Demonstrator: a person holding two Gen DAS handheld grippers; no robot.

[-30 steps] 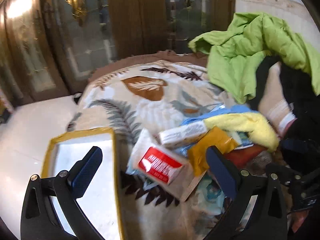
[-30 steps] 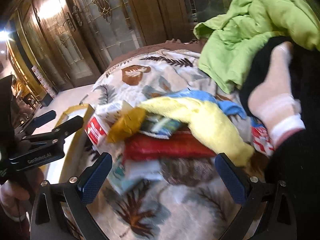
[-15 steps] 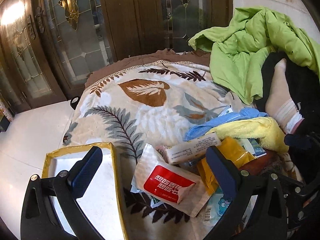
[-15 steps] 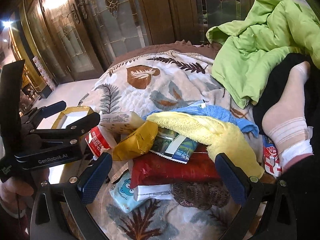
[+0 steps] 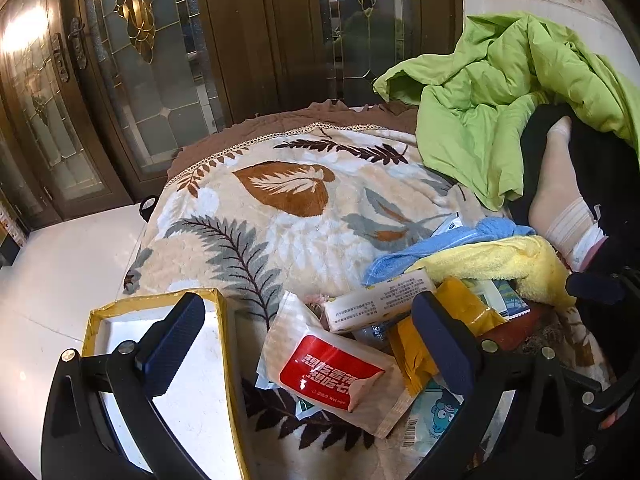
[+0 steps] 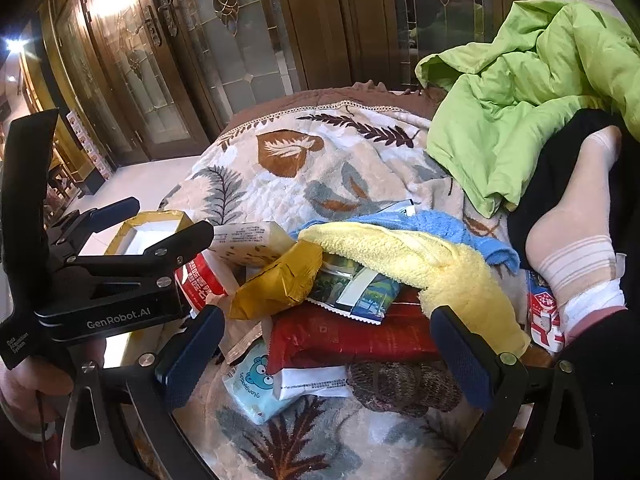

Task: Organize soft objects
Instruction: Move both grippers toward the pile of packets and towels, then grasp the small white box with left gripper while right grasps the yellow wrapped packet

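Observation:
A heap of soft things lies on the leaf-patterned blanket (image 5: 280, 216): a yellow towel (image 6: 420, 264), a blue cloth (image 6: 452, 228), a mustard pouch (image 6: 280, 284), a red packet (image 6: 348, 336), a wet-wipe pack with a red label (image 5: 332, 368), a white tissue pack (image 5: 376, 300) and a brown knitted piece (image 6: 400, 384). My left gripper (image 5: 308, 344) is open above the wet-wipe pack, its left finger over a gold-edged box (image 5: 160, 360). My right gripper (image 6: 324, 360) is open around the red packet and holds nothing.
A green jacket (image 5: 500, 92) and black clothing (image 6: 560, 172) pile up at the right, with a person's socked foot (image 6: 572, 240) resting there. Wooden glass-panelled doors (image 5: 168, 60) stand behind. White floor (image 5: 48, 272) lies left of the blanket. A hand (image 6: 36, 384) holds the left gripper.
Both grippers have pulled back and tilted up, so more of the blanket and doors shows. The heap has not shifted and both grippers stay open.

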